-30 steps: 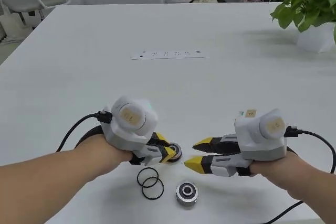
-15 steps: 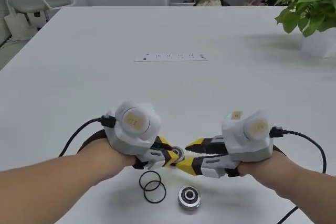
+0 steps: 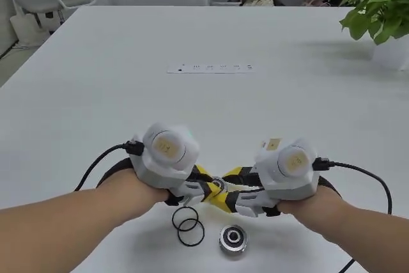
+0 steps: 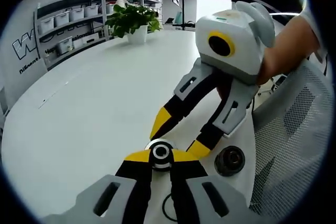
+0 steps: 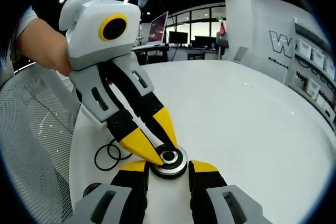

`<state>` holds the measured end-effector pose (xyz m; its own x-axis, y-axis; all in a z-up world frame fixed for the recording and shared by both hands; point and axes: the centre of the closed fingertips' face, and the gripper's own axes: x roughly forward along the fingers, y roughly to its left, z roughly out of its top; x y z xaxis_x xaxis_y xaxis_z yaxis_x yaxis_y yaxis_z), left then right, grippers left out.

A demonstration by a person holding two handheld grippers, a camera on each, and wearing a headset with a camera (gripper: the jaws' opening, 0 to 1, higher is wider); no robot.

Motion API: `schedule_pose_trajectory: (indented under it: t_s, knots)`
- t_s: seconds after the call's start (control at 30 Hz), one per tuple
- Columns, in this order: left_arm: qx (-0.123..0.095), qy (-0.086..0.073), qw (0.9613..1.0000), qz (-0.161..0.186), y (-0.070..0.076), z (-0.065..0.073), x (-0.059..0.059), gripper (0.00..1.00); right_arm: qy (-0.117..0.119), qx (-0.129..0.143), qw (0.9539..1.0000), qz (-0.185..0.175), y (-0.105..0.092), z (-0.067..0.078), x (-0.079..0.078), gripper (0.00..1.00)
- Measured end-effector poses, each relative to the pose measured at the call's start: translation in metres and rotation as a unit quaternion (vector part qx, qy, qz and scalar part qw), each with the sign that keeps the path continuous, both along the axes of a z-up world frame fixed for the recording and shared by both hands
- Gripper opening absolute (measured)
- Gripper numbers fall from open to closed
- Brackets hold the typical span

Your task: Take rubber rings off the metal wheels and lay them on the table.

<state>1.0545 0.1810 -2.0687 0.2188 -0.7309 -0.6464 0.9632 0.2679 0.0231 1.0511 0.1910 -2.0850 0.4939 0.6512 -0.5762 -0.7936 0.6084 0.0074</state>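
Pinching a small silver metal wheel (image 5: 173, 162) between its yellow-tipped jaws, the left gripper (image 4: 160, 156) holds it low over the white table (image 3: 211, 113). The right gripper (image 4: 182, 134) faces it with jaws apart at the wheel's rim. We count two thin black rubber rings (image 3: 186, 225) lying overlapped on the table. Whether the second silver wheel (image 3: 233, 238) beside them carries a ring, we cannot tell. We judge the held wheel's ring is next.

Two loose black rings (image 3: 188, 226) beside steel wheel (image 3: 233, 238)

A big letter "W" (image 5: 280, 43) stands on the wall (image 5: 252, 19).
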Motion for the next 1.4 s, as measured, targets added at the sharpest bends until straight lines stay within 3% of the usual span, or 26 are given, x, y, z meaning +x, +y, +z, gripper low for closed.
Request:
schedule_pose_trajectory:
  t_s: [0.17, 0.97, 1.17, 1.4]
  knots:
    - [-0.002, -0.001, 1.0, 0.001, 0.0, 0.0, 0.0, 0.08, 0.005, 0.01, 0.9999, -0.01, -0.004, 0.001, -0.002, 0.26]
    - [-0.005, -0.003, 1.0, 0.005, 0.0, 0.0, 0.0, 0.08, 0.013, 0.006, 0.9997, -0.02, -0.013, 0.0, -0.009, 0.16]
    - [-0.006, -0.003, 1.0, 0.006, 0.0, 0.0, -0.001, 0.08, 0.025, 0.02, 0.999, -0.032, -0.012, 0.002, -0.008, 0.19]
    - [-0.007, -0.003, 1.0, 0.006, 0.0, 0.0, -0.001, 0.08, 0.019, 0.025, 0.999, -0.033, -0.007, 0.005, -0.004, 0.31]
